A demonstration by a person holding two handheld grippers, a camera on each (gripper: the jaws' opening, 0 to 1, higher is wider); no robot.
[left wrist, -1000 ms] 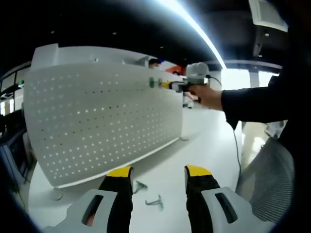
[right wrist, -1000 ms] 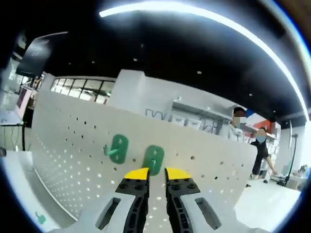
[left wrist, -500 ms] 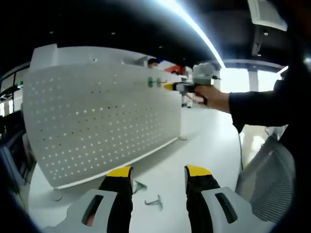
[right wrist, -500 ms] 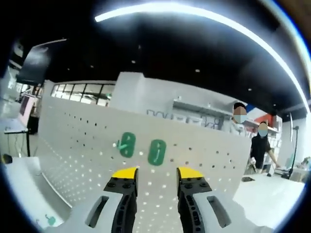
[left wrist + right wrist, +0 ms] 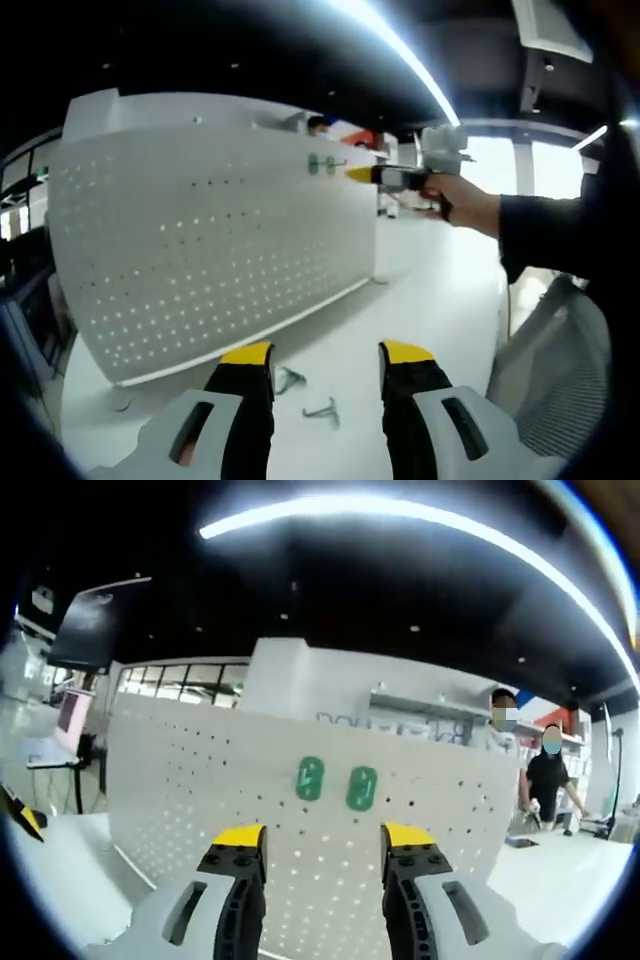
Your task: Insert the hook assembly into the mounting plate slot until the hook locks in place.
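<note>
A white perforated mounting plate (image 5: 210, 250) stands upright on the table. Two green hook assemblies (image 5: 320, 164) sit side by side in its upper holes. In the right gripper view they are the left green hook (image 5: 310, 778) and the right green hook (image 5: 361, 788), both seated on the plate (image 5: 200, 800). My right gripper (image 5: 323, 836) is open, a short way back from them, holding nothing. In the left gripper view it is held by a hand (image 5: 465, 203), with the right gripper (image 5: 352, 174) just off the plate's edge. My left gripper (image 5: 325, 352) hovers open low over the table.
Two loose metal hooks (image 5: 288, 378) (image 5: 322, 410) lie on the white table (image 5: 420, 300) just ahead of my left gripper. A mesh chair back (image 5: 555, 370) is at the right. Two people (image 5: 550, 770) stand behind the plate. The left gripper's tip (image 5: 22, 815) shows at the far left.
My right gripper opened, let go of the right green hook and drew back from the plate. Both hooks stay on the plate. The left gripper has not moved.
</note>
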